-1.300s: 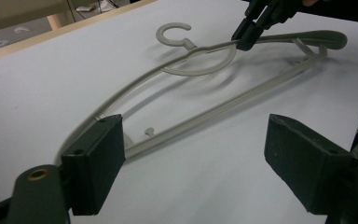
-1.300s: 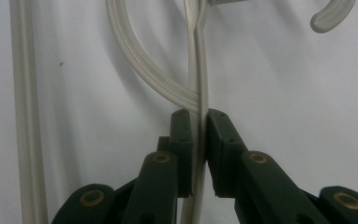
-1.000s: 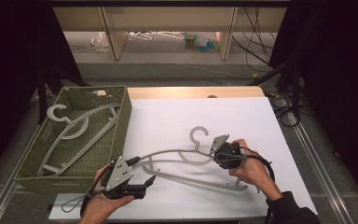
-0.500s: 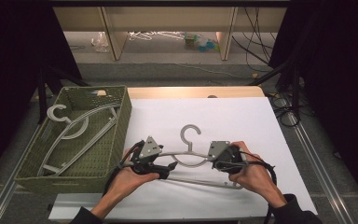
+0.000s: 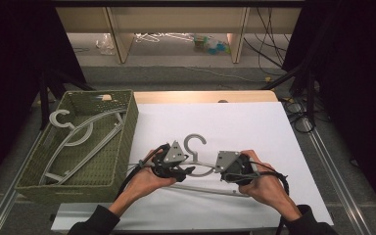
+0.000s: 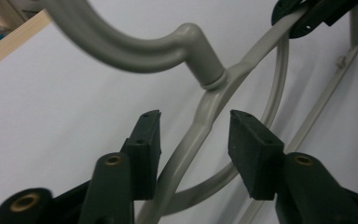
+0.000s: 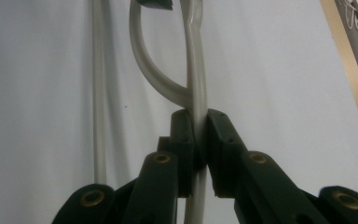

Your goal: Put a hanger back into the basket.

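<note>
A grey plastic hanger [image 5: 196, 142] lies on the white table cover, hook pointing away from me. My right gripper [image 5: 221, 172] is shut on its right shoulder arm; in the right gripper view the pads [image 7: 182, 135] clamp the grey arm [image 7: 193, 70]. My left gripper [image 5: 188, 170] sits just left of the hook's neck. Its jaws have just been closing and now straddle the left shoulder arm [image 6: 205, 116]. A gap shows on both sides of that arm, so the pads [image 6: 247, 140] do not press on it. The left gripper [image 6: 195, 135] counts as open.
A green woven basket [image 5: 125, 132] stands at the left edge of the table with two more grey hangers [image 5: 78, 134] inside. The white cover [image 5: 254, 127] stretches far and right of the hands. Cables trail off the table's right side.
The left hand moved right from the table's front left to the hanger's neck, and its jaws narrowed around the shoulder arm. The hanger swung so its hook points away.
</note>
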Demonstrator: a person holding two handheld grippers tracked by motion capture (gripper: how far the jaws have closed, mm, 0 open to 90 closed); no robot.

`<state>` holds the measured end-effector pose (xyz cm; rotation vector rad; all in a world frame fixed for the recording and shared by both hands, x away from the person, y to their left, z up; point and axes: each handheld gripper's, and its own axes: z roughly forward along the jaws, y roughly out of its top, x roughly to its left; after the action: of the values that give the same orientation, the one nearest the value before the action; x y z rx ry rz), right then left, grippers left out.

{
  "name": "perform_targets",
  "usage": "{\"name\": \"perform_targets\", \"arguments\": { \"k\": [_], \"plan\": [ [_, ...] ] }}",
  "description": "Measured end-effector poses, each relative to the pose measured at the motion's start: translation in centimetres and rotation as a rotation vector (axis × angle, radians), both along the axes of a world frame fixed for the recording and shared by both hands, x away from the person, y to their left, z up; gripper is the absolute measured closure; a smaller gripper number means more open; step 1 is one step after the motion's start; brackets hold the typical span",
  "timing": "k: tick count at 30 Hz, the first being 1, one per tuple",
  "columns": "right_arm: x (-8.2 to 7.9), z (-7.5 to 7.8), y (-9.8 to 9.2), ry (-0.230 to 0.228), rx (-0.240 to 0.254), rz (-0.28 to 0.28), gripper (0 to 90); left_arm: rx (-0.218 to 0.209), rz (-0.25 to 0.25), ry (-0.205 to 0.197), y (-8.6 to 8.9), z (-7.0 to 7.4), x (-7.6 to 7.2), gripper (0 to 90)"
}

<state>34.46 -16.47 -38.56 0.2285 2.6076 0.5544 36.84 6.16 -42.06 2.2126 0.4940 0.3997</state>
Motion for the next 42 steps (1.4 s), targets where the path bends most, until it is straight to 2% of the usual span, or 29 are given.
{"name": "perform_targets", "arguments": {
  "k": [2,4,8,10,15,16,17,18,20,22,24,25,27,28,30,33,37,41,42],
  "plan": [
    [0.0,-0.1,0.0,0.003,0.0,0.005,82.0,0.02,-0.031,-0.008,0.0,0.3,0.0,65.7],
    [0.0,0.0,-0.1,0.002,0.004,0.012,81.8,0.056,-0.055,-0.038,0.0,0.6,-0.3,68.9],
    [0.0,0.0,-0.1,-0.023,0.009,0.008,79.6,0.086,-0.085,-0.046,-0.1,1.2,-0.9,73.6],
    [0.2,0.1,-0.3,-0.042,0.018,0.0,77.6,0.089,-0.096,-0.051,-0.1,1.4,-1.1,76.1],
    [0.6,0.1,-0.6,-0.067,0.032,-0.021,73.1,0.064,-0.104,-0.024,-0.1,1.5,-1.5,80.7],
    [0.6,0.0,-0.7,-0.061,0.045,-0.031,72.6,0.078,-0.105,-0.027,0.0,1.6,-1.5,80.7],
    [0.7,0.0,-0.8,-0.063,0.06,-0.037,72.1,0.067,-0.103,-0.016,0.0,1.6,-1.5,80.6],
    [0.7,-0.1,-0.8,-0.046,0.073,-0.039,71.1,0.062,-0.098,-0.013,0.1,1.7,-1.5,80.6],
    [0.7,0.0,-0.7,-0.048,0.098,-0.066,62.1,0.046,-0.077,0.005,0.4,1.9,-1.4,80.7],
    [0.7,0.1,-0.7,-0.046,0.144,-0.099,55.5,0.048,-0.069,0.004,0.8,2.2,-1.2,80.6],
    [0.6,0.3,-0.7,-0.04,0.18,-0.122,48.3,0.038,-0.045,0.021,1.2,2.4,-1.0,80.6],
    [0.6,0.4,-0.7,-0.047,0.199,-0.136,44.6,0.031,-0.031,0.027,1.4,2.5,-0.9,80.7],
    [0.5,0.7,-0.8,-0.066,0.267,-0.179,39.3,0.026,-0.002,0.038,1.9,2.6,-0.8,80.7],
    [0.3,0.9,-0.8,-0.059,0.31,-0.202,38.0,0.021,0.014,0.042,2.1,2.7,-0.8,80.7],
    [0.0,1.4,-1.0,-0.062,0.374,-0.209,36.8,0.01,0.022,0.049,2.6,2.9,-0.6,80.6],
    [-0.5,1.6,-1.3,-0.075,0.436,-0.225,35.1,-0.013,0.059,0.06,3.4,3.2,-0.5,80.6],
    [-1.0,0.9,-1.8,-0.066,0.531,-0.257,33.7,-0.03,0.1,0.061,4.5,3.7,-0.2,80.6],
    [-1.2,-0.6,-2.7,-0.013,0.589,-0.301,32.4,-0.05,0.135,0.072,5.3,3.9,0.0,80.5],
    [-1.3,-0.9,-3.0,0.02,0.592,-0.311,32.4,-0.065,0.139,0.076,5.4,3.9,0.0,80.5]
  ]
}}
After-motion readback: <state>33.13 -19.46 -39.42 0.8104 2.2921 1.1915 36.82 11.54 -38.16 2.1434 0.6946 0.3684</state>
